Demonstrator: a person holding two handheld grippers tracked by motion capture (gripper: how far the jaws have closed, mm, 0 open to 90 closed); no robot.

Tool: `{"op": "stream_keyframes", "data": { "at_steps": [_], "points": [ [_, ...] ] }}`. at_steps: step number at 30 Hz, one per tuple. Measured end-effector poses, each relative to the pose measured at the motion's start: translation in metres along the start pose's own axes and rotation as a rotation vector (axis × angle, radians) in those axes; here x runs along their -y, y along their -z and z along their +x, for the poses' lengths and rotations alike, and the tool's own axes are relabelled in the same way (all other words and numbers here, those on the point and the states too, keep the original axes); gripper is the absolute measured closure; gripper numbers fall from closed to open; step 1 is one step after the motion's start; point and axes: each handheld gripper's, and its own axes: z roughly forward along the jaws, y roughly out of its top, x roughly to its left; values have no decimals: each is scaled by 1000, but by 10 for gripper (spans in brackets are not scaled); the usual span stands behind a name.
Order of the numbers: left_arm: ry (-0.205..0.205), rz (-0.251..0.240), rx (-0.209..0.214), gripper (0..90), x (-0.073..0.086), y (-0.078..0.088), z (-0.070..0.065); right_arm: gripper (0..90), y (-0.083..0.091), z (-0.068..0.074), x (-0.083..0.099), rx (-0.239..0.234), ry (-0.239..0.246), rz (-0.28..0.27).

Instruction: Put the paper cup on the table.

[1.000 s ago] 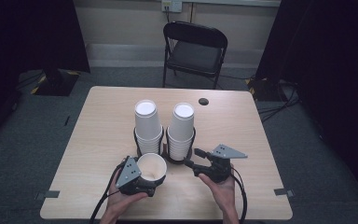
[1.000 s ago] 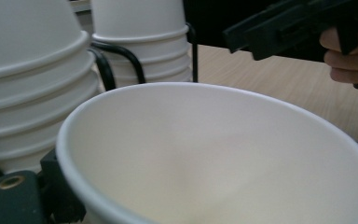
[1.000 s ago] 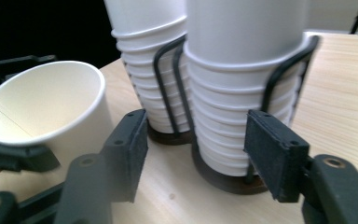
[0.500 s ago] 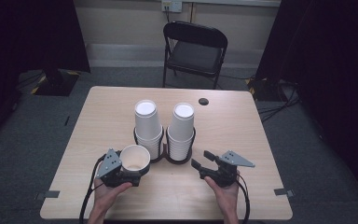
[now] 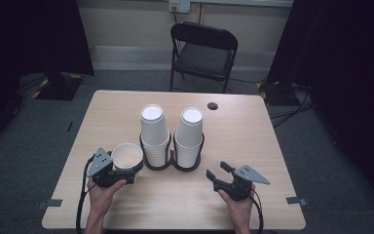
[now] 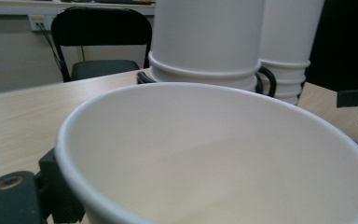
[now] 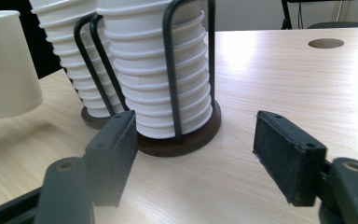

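The left gripper (image 5: 119, 171) is clamped on a single paper cup (image 5: 127, 156), holding it upright and mouth-up just left of the two cup stacks (image 5: 155, 131) in their black wire holder (image 5: 171, 163) at the middle of the table (image 5: 253, 131). In the right gripper view the cup's base (image 7: 7, 100) hangs clear of the tabletop. The right gripper (image 5: 217, 174) sits low over the table's near right side, jaws spread wide with nothing between them, pointing toward the right-hand stack (image 7: 161, 84).
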Motion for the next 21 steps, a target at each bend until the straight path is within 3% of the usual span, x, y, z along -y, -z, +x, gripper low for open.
{"op": "stream_keyframes", "data": {
  "at_steps": [7,16,19,21],
  "points": [
    [11,-4,-51,95,-7,-8,20,172,-3,-2,6,40,-5,-14],
    [49,6,-91,93,-8,-23,40,138,-4,-2,11,93,6,-6],
    [64,-26,-79,91,-8,-24,46,137,-2,-3,13,100,-1,-27],
    [62,-18,-94,90,-8,-27,50,137,-2,-3,13,105,3,-30]
  ]
}}
